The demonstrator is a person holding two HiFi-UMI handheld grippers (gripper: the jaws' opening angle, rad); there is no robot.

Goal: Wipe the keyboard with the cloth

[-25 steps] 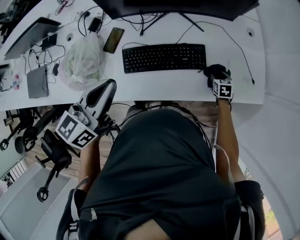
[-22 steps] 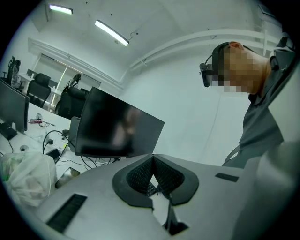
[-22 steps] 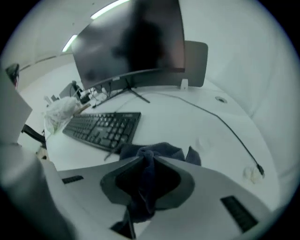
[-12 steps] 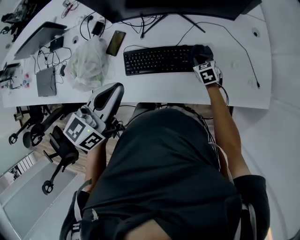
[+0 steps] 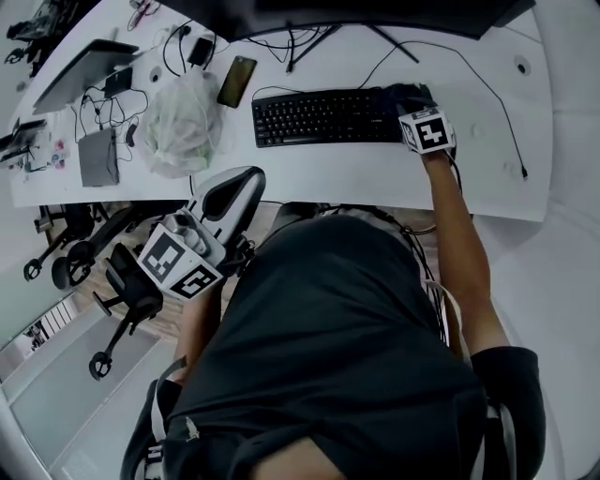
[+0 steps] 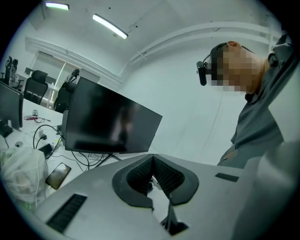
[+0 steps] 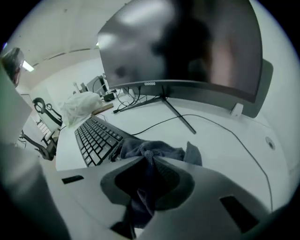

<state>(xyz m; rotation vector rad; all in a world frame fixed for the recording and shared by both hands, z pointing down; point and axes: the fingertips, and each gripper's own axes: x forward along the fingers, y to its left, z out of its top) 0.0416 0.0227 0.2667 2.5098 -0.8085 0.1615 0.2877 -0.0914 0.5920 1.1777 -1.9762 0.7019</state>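
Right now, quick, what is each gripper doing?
Left gripper: jaws together, holding nothing.
Right gripper: jaws have just been closing and pinch the dark grey cloth by the black keyboard.

Seen from the head, the wide black monitor [image 5: 375, 11] is cut off by the top edge. The crumpled dark grey cloth [image 5: 403, 92] hides the right end of the flat black keyboard [image 5: 323, 117], and the right claw [image 5: 414, 108] covers most of that cloth.

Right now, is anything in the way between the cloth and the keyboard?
No, nothing visible. The right gripper, its jaws just closed on the cloth, holds it at the right end of the keyboard. The keys in view are bare.
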